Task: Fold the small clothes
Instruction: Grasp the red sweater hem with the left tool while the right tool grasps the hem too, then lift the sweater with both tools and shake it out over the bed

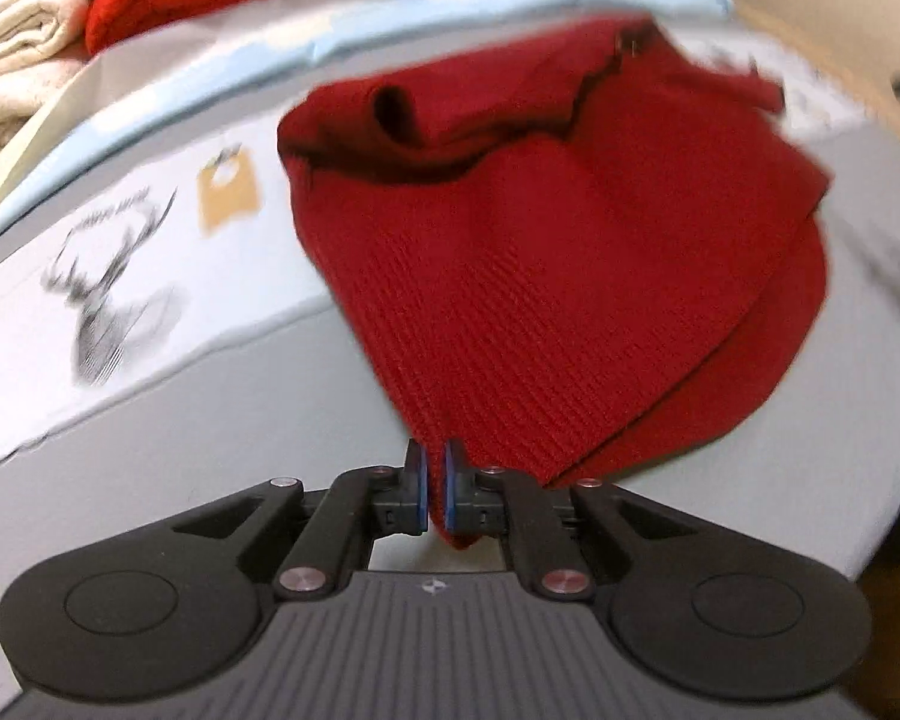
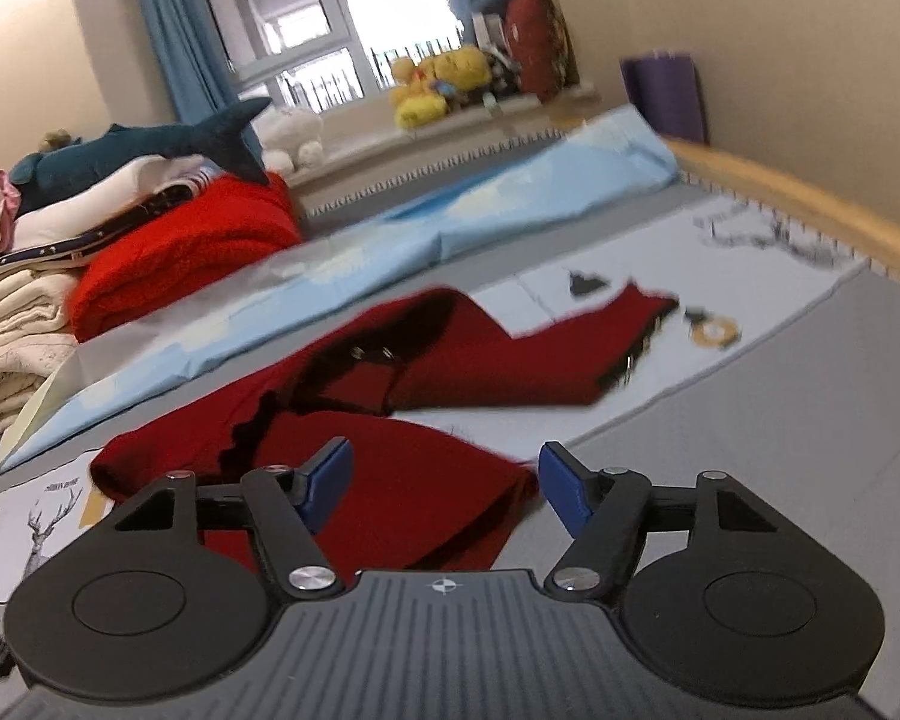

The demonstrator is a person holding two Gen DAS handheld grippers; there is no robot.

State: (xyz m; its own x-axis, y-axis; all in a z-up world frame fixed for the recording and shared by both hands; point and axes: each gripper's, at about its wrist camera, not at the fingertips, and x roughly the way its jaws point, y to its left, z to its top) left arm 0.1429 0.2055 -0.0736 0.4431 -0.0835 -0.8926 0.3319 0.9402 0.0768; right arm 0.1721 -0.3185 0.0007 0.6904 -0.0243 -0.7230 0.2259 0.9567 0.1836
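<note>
On top of the big grey bed [image 2: 750, 450] lies a dark red knit top [image 2: 390, 420], spread out near the middle with one sleeve reaching far to the right. Behind it is a long light blue sheet [image 2: 510, 204]. At the far left sits a pile of folded laundry [image 2: 168, 258], red and cream.

The left gripper [image 1: 435, 489] has its claw pinched tight on the near corner of the top, and the cloth hangs up from that corner. The right gripper [image 2: 444, 483] has its claw wide, with nothing squeezed in it, just above the near edge of the top.

I think a fold is starting. To do it well, the right claw should grab the other corner first. Then both should lift together, so the edge stays straight and flat.
</note>
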